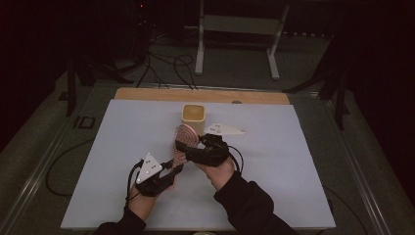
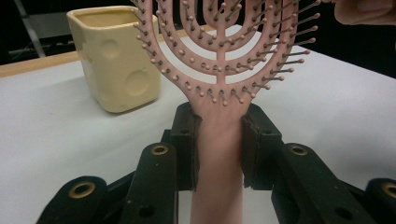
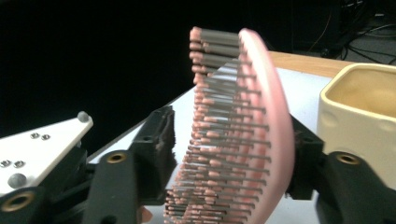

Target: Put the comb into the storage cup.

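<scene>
A pink hairbrush [image 1: 185,137] is held up over the white table cover between both grippers. My left gripper [image 1: 178,169] is shut on its handle; in the left gripper view the two pads clamp the handle [image 2: 219,154] just under the bristled head [image 2: 219,60]. My right gripper [image 1: 182,146] comes in from the right and takes the brush head [image 3: 243,116] between its jaws. One pad rests against the smooth back and the other sits at the bristle tips. A cream ceramic cup [image 1: 193,116] stands upright just behind the brush.
The white cover [image 1: 274,161] spreads wide on either side of the hands, with a wooden strip [image 1: 147,94] along the far edge. Cables and a white stand [image 1: 200,44] lie on the dark floor beyond. The left gripper's white plate [image 3: 42,144] shows beside the right jaws.
</scene>
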{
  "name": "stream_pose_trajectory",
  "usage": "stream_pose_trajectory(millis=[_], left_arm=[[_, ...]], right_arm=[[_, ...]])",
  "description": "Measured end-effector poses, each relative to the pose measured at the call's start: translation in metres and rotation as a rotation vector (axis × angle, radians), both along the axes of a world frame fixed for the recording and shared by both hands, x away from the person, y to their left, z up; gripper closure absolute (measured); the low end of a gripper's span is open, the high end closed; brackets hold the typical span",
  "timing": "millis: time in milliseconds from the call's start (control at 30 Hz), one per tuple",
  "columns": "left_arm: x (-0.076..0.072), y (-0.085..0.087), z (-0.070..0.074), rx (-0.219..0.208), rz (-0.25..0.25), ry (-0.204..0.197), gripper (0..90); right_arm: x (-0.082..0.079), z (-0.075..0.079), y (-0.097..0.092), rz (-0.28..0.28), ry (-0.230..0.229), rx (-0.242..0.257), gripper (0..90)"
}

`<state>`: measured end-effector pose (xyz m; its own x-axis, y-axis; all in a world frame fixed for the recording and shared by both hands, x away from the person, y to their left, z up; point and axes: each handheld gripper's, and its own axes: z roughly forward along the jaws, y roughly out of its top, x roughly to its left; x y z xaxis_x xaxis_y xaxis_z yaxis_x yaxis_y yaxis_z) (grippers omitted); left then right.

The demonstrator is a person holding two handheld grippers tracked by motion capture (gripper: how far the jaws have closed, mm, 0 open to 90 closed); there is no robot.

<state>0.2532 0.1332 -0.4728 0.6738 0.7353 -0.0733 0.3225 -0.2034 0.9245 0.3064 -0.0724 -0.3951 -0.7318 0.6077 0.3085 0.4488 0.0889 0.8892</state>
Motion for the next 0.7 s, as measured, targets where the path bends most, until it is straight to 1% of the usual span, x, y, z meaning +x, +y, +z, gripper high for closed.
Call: stream_pose_trajectory(millis=[33, 100, 133, 267, 367, 467, 567, 700], left_arm=[[-0.0003, 0.0001, 0.0001, 0.002, 0.002, -0.005, 70.9], [0.0001, 0.0, 0.0003, 0.002, -0.004, -0.001, 70.9], [0.0002, -0.0002, 0.0002, 0.003, -0.004, -0.002, 70.9], [0.0007, 0.0001, -0.0014, 0.005, -0.003, 0.001, 70.9], [0.0009, 0.0002, -0.0016, 0.004, -0.005, 0.002, 70.9], [0.0011, -0.0002, -0.0017, -0.001, -0.007, 0.003, 70.9], [0.0006, -0.0002, -0.001, -0.008, -0.01, 0.005, 70.9], [0.0, -0.0005, -0.0007, -0.013, -0.01, 0.005, 70.8]], right_arm=[[0.0001, -0.0006, 0.0004, 0.002, 0.003, 0.002, 51.4], [0.0007, -0.0013, 0.0003, 0.006, 0.012, 0.0, 56.9], [0.0013, -0.0018, -0.0001, 0.006, 0.018, 0.007, 59.8], [0.0025, -0.0029, -0.0004, 0.029, 0.01, -0.006, 61.2], [0.0029, -0.0032, -0.0006, 0.039, 0.017, 0.0, 62.1], [0.0035, -0.0031, -0.002, 0.042, 0.035, 0.029, 63.6], [0.0027, -0.0024, -0.0026, 0.036, 0.037, 0.042, 63.9], [0.0023, -0.0017, -0.0031, 0.046, 0.035, 0.045, 64.3]])
